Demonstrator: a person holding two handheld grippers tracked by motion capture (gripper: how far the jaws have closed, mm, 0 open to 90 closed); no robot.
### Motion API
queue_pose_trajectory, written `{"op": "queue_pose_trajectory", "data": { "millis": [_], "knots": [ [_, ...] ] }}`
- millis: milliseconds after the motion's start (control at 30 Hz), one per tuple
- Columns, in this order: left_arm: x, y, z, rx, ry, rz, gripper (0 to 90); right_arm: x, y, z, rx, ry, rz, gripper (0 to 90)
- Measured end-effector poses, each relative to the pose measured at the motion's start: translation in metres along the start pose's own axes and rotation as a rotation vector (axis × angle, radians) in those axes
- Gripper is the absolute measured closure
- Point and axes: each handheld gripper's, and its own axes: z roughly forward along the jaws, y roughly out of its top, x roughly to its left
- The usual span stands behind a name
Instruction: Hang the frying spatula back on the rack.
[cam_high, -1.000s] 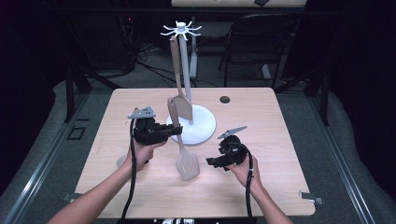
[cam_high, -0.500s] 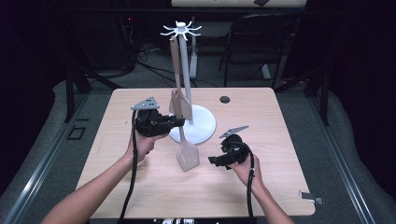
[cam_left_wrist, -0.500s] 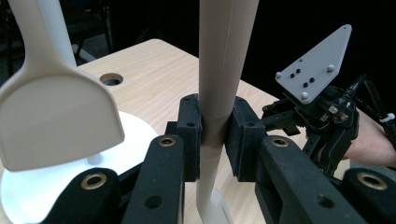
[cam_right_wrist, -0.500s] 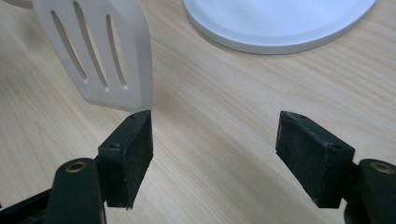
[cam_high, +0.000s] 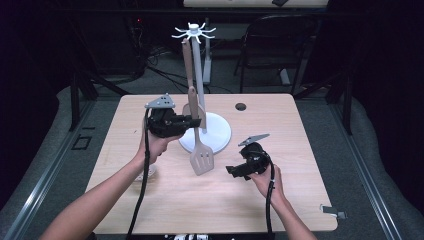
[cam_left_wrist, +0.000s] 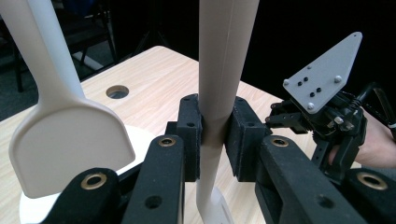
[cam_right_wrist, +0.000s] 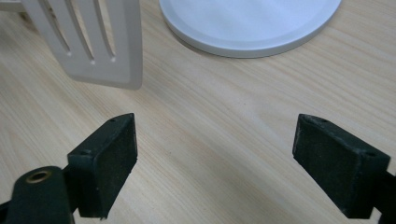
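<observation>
Gripping slotted spatula (cam_high: 201, 159) by handle, left hand-held gripper (cam_high: 194, 121) clamped tight, pads pressed on both sides of handle (cam_left_wrist: 219, 93). Spatula hangs upright, blade low over worktop (cam_high: 310, 150), just beside white round base (cam_high: 216, 131) of utensil stand (cam_high: 198, 75). Second spatula (cam_high: 188, 70) hangs on stand. Right hand-held gripper (cam_high: 231, 171) low above worktop near blade (cam_right_wrist: 93, 42), jaws spread wide, nothing between. Small dark hole (cam_high: 241, 106) in worktop behind base.
</observation>
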Motion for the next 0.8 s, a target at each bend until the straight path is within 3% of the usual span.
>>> {"op": "queue_pose_trajectory", "data": {
  "millis": [800],
  "knots": [
    [0.01, 0.04, 0.011, 0.056, 0.011, 0.052, 77.1, 0.0, 0.0, 0.002, 0.016, -0.006, -0.008, 12.7]
  ]
}}
